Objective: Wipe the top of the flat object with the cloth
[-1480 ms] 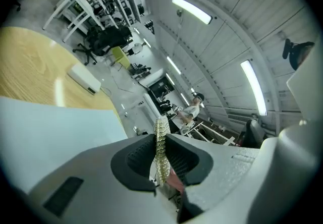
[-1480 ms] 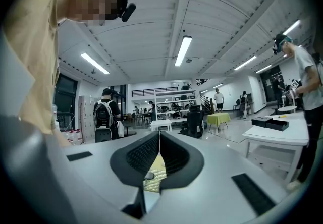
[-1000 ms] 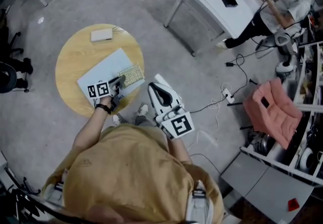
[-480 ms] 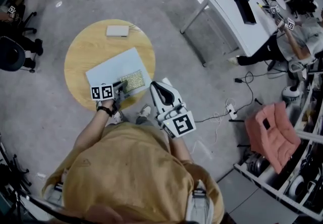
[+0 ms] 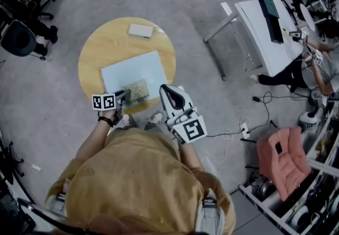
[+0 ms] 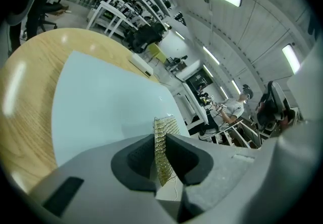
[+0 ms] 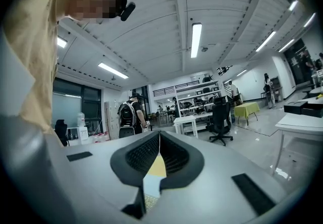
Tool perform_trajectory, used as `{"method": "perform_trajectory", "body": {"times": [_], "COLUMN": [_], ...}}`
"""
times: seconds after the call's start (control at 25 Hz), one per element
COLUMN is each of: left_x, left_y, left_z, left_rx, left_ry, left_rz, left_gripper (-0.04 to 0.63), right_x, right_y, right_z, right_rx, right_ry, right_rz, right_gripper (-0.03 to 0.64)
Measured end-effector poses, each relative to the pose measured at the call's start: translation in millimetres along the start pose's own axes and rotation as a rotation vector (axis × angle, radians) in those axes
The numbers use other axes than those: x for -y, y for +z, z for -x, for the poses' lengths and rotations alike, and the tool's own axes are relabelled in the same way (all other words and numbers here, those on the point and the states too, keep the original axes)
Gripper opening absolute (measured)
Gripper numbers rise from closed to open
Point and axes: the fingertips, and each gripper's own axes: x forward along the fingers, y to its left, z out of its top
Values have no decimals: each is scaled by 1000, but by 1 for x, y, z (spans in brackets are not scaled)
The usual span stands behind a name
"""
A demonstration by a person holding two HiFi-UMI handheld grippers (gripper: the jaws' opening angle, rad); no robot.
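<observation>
Your left gripper (image 5: 125, 95) pinches the cloth (image 5: 136, 90), which lies on the near edge of the flat blue board (image 5: 132, 70) on the round table (image 5: 100, 43), your right gripper (image 5: 166, 91) is closed on nothing, and most of the board looks left to wipe

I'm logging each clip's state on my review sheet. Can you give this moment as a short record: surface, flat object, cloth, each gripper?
surface: round wooden table
flat object: pale blue board, lying flat on the table
cloth: yellowish woven cloth, on the board near its front edge
left gripper: left gripper, jaws shut on the cloth's edge
right gripper: right gripper, jaws together, nothing between them, held apart from the cloth
other: small white box near the table's far edge
</observation>
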Motion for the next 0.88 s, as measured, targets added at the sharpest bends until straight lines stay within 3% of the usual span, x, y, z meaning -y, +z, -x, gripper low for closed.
{"method": "perform_trajectory", "body": {"times": [0.88], "left_x": [-71], "left_y": [-23], "left_z": [132], "left_rx": [137], "left_ry": [171], "left_rz": [55], "left_gripper": [61], "right_x": [-22], "right_y": [-13], "right_z": [-38], "right_rx": [-35], "right_ry": [146], "right_rz": [-7], "right_gripper": [2]}}
